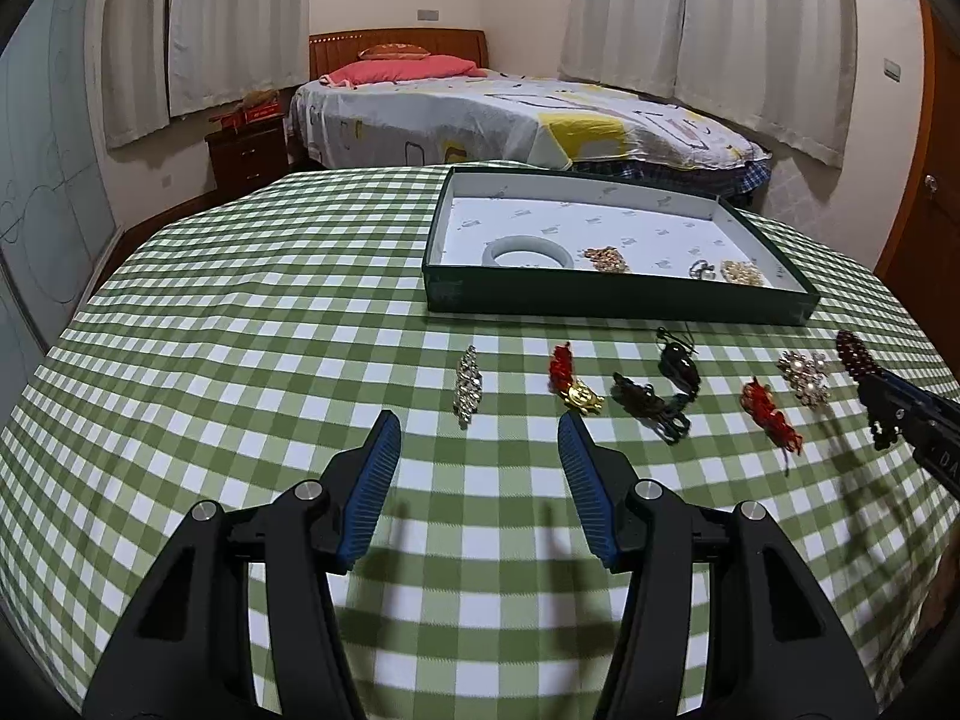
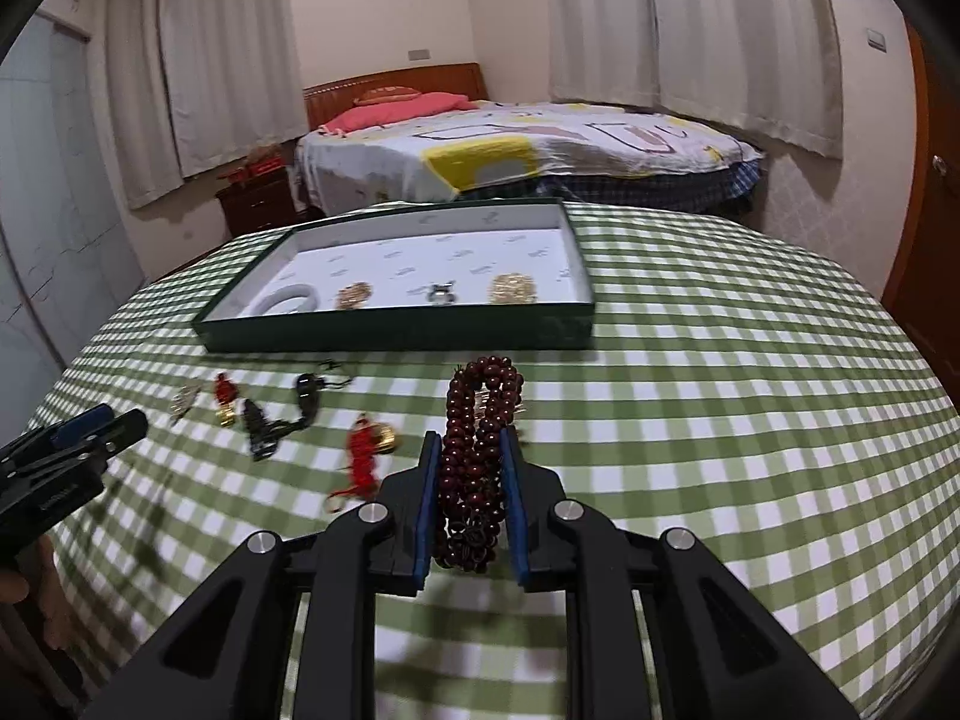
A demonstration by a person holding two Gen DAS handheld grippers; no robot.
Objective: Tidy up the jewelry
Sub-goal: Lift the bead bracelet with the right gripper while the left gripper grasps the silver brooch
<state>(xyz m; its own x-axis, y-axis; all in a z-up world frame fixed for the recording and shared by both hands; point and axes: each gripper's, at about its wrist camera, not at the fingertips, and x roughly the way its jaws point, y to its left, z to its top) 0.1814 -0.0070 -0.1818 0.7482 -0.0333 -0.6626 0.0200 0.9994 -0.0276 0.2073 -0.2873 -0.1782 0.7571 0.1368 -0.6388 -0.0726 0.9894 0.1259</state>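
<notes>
My right tool [image 2: 471, 447] was clamped on a dark red bead bracelet [image 2: 480, 420], its blue pads [image 2: 427, 498] pressing the coiled strands from both sides and holding them off the table [image 2: 750, 390], short of the green tray [image 2: 396, 333]. In that tray lay a pale bangle [image 1: 527, 252], a gold cluster [image 1: 607, 259], a small silver piece [image 1: 699, 270] and another gold piece [image 1: 743, 273]. My left tool [image 1: 479, 429] hung about half open with nothing between its fingers, just above the checked cloth. Ahead of it on the table sat a rhinestone brooch [image 1: 467, 383], a red tassel with a gold charm [image 1: 575, 381], a black corded pendant [image 1: 663, 399], a second red tassel [image 1: 768, 411] and a pearl brooch [image 1: 805, 378].
</notes>
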